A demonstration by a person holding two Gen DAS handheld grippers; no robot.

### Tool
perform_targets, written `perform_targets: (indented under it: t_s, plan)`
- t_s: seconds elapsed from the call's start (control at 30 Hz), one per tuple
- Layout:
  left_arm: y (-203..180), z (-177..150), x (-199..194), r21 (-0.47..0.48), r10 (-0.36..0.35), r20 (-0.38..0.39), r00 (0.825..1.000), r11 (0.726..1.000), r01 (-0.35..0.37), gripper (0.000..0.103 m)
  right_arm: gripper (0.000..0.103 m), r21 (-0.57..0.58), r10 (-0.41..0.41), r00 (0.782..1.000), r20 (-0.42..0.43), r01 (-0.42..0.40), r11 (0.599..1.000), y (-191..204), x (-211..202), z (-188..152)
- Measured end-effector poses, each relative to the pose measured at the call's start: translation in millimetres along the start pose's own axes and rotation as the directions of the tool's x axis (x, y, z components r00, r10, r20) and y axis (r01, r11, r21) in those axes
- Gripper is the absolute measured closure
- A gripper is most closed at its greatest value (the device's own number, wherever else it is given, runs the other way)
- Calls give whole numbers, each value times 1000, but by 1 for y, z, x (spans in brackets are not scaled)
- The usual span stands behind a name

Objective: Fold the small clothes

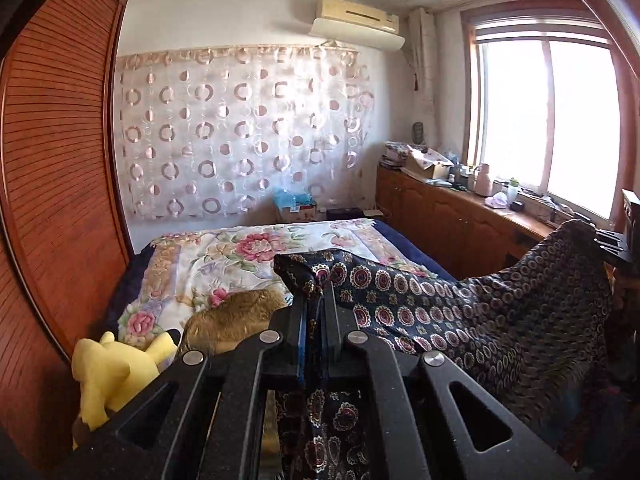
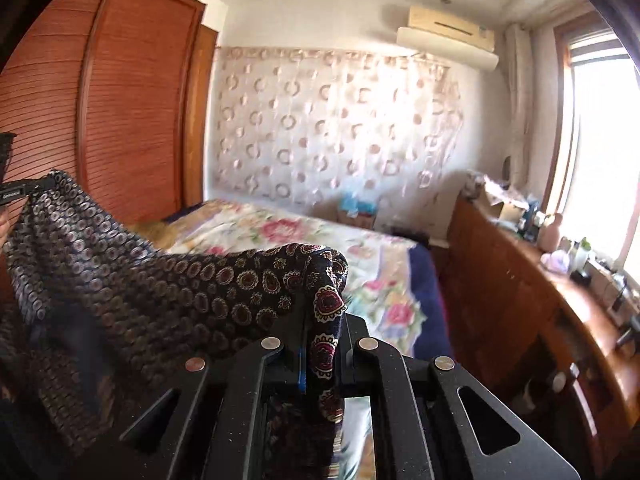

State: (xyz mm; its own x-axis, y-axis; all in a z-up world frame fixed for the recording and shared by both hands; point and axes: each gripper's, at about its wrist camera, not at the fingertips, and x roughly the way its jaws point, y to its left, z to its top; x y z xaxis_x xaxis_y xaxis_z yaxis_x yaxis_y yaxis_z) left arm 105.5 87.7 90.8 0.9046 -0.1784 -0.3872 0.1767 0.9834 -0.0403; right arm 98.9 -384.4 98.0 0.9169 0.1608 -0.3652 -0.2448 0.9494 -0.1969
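A dark patterned garment [image 1: 460,312] with red and cream medallions hangs stretched in the air above the bed. My left gripper [image 1: 316,292] is shut on one top corner of it. My right gripper [image 2: 324,308] is shut on the other corner; it also shows at the right edge of the left wrist view [image 1: 608,240]. The garment [image 2: 120,280] spans leftward in the right wrist view to my left gripper [image 2: 16,194]. Cloth hangs down between both sets of fingers.
A bed with a floral quilt [image 1: 248,256] lies below. A yellow plush toy [image 1: 112,372] and a brown furry item [image 1: 236,316] sit on its near left. A wooden wardrobe [image 1: 60,160] stands left; a cluttered wooden cabinet [image 1: 460,208] runs under the window.
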Motion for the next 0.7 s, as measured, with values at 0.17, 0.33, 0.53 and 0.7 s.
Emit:
perform_targets:
  t_s: [0.17, 0.33, 0.53, 0.7]
  plan:
    - [28, 4, 54, -31, 63, -36, 997, 997, -64, 97, 95, 11, -45, 999, -24, 45, 999, 0, 58, 13]
    - [49, -22, 110, -31, 123, -166, 978, 991, -130, 96, 90, 73, -39, 990, -136, 50, 996, 26, 133, 6]
    - [57, -54, 120, -40, 130, -237, 963, 989, -143, 56, 57, 82, -57, 950, -308, 86, 993, 49, 190, -21]
    - [52, -68, 95, -30, 118, -232, 966, 991, -128, 42, 54, 108, -27, 948, -317, 64, 992, 48, 177, -32]
